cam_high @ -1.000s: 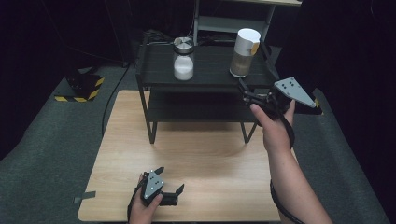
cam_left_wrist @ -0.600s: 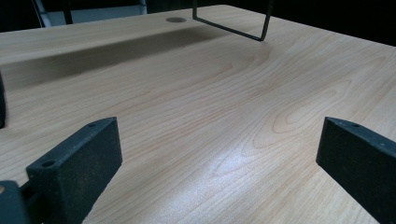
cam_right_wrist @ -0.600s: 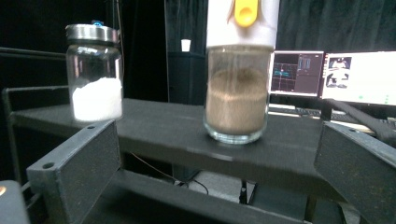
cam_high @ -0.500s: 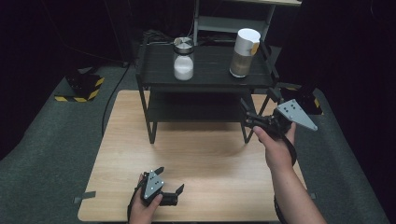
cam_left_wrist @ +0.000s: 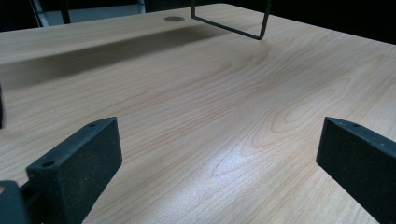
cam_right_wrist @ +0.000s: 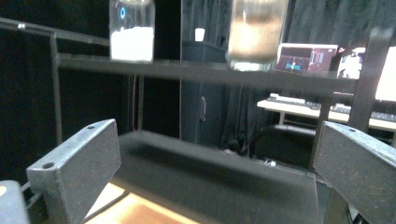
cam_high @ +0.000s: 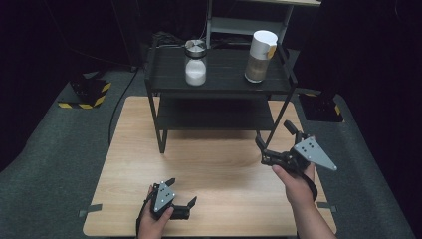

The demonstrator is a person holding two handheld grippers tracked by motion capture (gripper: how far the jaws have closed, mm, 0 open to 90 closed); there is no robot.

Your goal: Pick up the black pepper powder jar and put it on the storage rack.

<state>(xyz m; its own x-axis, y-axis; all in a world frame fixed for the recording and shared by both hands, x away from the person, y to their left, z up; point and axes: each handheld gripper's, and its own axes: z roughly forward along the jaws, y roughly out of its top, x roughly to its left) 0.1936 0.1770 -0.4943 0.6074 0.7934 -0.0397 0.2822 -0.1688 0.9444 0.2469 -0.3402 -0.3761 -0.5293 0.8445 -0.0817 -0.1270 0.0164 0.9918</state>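
A black two-tier shelf rack (cam_high: 219, 87) stands at the far side of the wooden table (cam_high: 219, 169). On its top tier stand a glass jar with white powder and a metal lid (cam_high: 195, 63) and a taller white-capped canister of tan powder (cam_high: 259, 50). Both stand on the rack (cam_right_wrist: 210, 70) above my jaws in the right gripper view, jar (cam_right_wrist: 132, 30) to the left and canister (cam_right_wrist: 257, 30) to the right. My right gripper (cam_high: 277, 139) is open in the air by the rack's front right leg. My left gripper (cam_high: 182, 192) lies open and empty on the table near the front edge.
Grey carpet surrounds the table. A yellow-and-black striped block (cam_high: 89, 92) sits on the floor at the left, another dark block (cam_high: 321, 107) at the right. The rack's thin foot bar (cam_left_wrist: 229, 25) rests on the table far ahead of the left gripper.
My right hand has drawn the gripper down and back toward me, from beside the rack's top tier to just above the table by its right leg. The left gripper has not moved.
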